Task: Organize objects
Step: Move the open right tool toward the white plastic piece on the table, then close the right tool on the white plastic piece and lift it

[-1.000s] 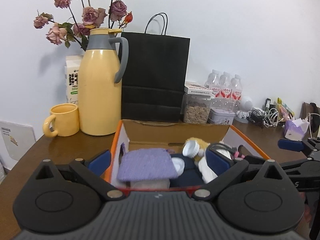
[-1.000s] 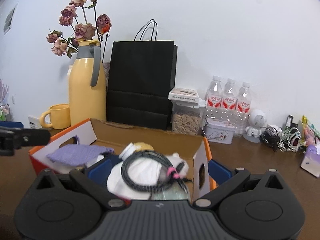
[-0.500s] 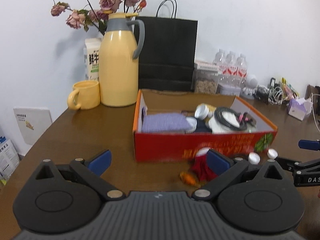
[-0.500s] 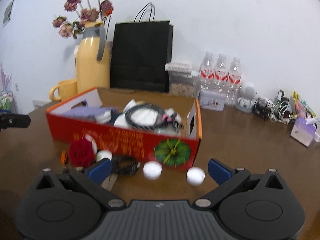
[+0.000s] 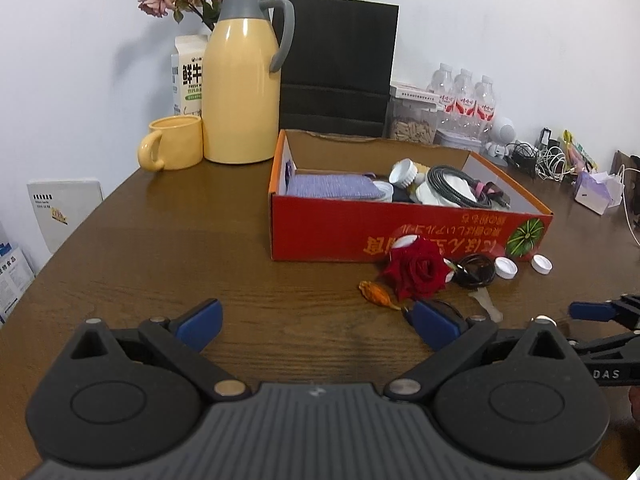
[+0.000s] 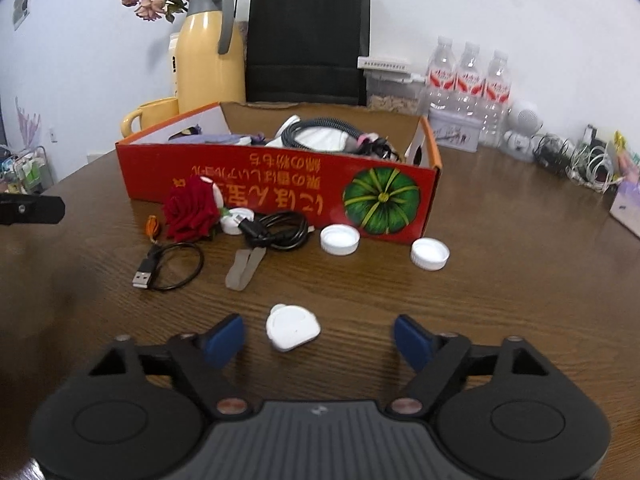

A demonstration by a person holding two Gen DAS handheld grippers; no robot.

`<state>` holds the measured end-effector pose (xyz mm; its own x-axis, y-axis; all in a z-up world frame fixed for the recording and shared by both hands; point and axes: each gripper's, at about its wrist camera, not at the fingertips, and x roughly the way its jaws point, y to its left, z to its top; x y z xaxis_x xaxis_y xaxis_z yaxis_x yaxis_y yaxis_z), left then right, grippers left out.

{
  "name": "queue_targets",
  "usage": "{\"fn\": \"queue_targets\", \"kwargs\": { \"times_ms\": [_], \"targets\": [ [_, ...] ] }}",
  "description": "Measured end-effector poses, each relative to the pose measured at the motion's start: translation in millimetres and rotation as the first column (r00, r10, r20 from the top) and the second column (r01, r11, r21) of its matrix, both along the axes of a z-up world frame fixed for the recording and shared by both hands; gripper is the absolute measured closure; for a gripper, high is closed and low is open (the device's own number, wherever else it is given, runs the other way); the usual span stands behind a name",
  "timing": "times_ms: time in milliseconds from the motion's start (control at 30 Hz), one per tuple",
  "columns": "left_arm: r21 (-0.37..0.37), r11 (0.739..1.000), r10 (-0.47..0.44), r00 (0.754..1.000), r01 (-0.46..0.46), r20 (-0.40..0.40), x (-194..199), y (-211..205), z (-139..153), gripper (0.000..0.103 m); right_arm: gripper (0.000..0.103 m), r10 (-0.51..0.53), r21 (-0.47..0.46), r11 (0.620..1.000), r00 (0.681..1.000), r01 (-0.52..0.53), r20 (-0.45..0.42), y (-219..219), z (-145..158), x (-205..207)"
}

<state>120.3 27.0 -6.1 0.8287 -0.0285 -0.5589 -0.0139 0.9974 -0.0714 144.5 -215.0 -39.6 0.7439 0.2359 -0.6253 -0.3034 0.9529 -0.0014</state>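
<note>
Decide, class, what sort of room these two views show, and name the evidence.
Probably a home or small office corner, not a workshop: a brown wooden table against a plain white wall holds a yellow thermos jug with a matching mug, a milk carton, bottled water and tangled chargers.

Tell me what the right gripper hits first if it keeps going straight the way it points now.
Most likely the small white case on the table. It lies just ahead of the right gripper, between its open fingers and nearer the left one. The jaws have just been closing, not yet touching it. Depth is hard to judge.
</note>
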Motion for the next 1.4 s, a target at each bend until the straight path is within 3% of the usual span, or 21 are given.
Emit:
{"fn": "queue_targets", "kwargs": {
  "times_ms": [133,200,300,567,867,1100,1400],
  "targets": [
    [-0.002,1.0,0.001,1.0,-0.001,-0.01,0,-1,-2,0.0,0.045,0.011,0.025,1.0,1.0,-0.011,-0.004,0,0,2],
    [-0.002,1.0,0.004,1.0,-0.004,-0.014,0,-1,-3,0.0,0.062,0.018,0.029,0.999,1.0,-0.018,0.002,0,0,2],
    [-0.005,1.0,0.005,1.0,-0.005,-0.017,0,-2,-4,0.0,0.076,0.027,0.033,0.999,1.0,-0.028,0.015,1,0,-1],
    [-0.003,1.0,0.009,1.0,-0.009,-0.021,-1,-4,-5,0.0,0.076,0.033,0.04,0.999,0.999,-0.035,0.035,0,2,-3],
    [-0.002,1.0,-0.013,0.998,0.013,-0.055,7,-17,-12,0.0,0.076,-0.032,0.059,0.998,0.978,0.02,0.206,-5,15,-14],
    [0.006,0.999,-0.031,0.994,0.032,-0.1,21,-43,-20,0.0,0.076,-0.042,0.068,0.997,0.974,0.028,0.221,-7,16,-13],
    [0.012,1.0,0.012,0.991,-0.01,-0.134,41,-69,-34,0.0,0.076,-0.046,0.076,0.997,0.971,0.028,0.237,-9,16,-15]
  ]
}}
